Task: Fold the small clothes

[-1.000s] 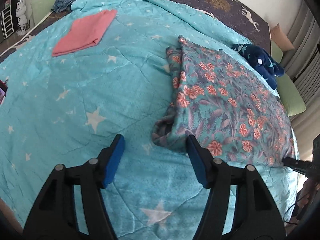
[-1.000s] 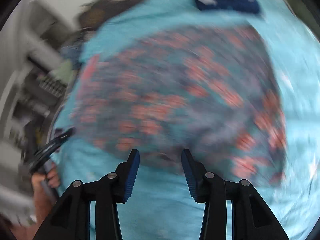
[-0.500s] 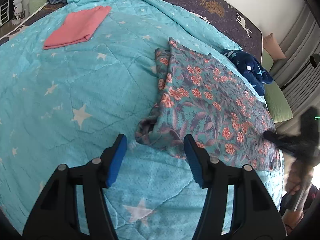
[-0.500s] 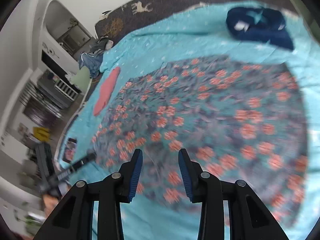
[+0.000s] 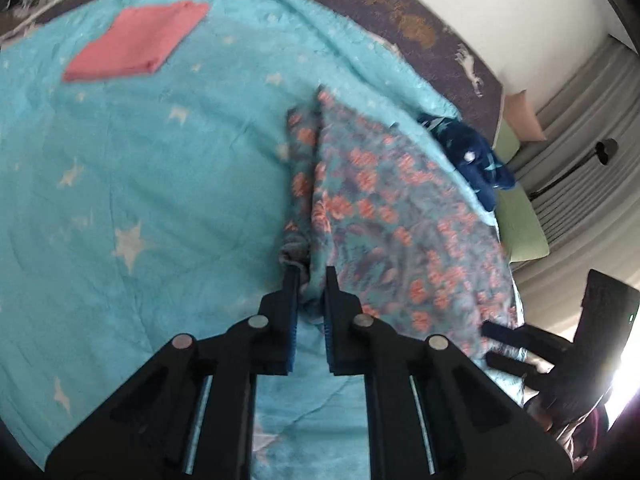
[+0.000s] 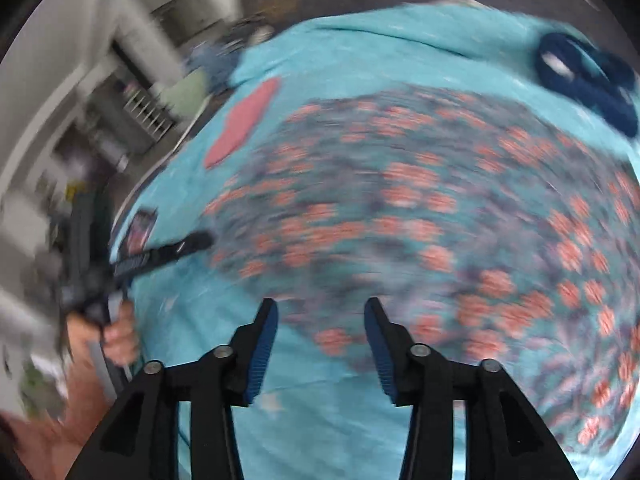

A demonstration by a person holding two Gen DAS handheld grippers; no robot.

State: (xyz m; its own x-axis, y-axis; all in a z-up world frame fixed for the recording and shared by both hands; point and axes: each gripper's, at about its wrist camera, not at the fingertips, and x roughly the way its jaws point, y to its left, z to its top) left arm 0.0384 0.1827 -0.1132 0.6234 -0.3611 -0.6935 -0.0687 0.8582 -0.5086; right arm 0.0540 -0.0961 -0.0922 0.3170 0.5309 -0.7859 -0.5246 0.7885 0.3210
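A teal garment with orange flowers point(image 5: 384, 216) lies spread on the turquoise star blanket point(image 5: 140, 168); it also fills the right wrist view point(image 6: 420, 216). My left gripper point(image 5: 310, 278) is shut on the garment's near left corner. My right gripper point(image 6: 320, 312) is open, its blue pads apart just above the garment's near edge. The left gripper also shows at the left of the right wrist view point(image 6: 176, 252), and the right gripper shows at the lower right of the left wrist view point(image 5: 504, 344). Both views are blurred.
A folded pink cloth point(image 5: 136, 42) lies at the far left of the bed. A dark blue garment point(image 5: 476, 160) sits beyond the floral one. Green and pink pillows point(image 5: 520, 216) lie at the bed's right edge. Furniture point(image 6: 100, 120) stands left.
My left gripper has moved forward and closed on the garment's near left corner. My right gripper has pulled back toward the garment's near edge and opened wider.
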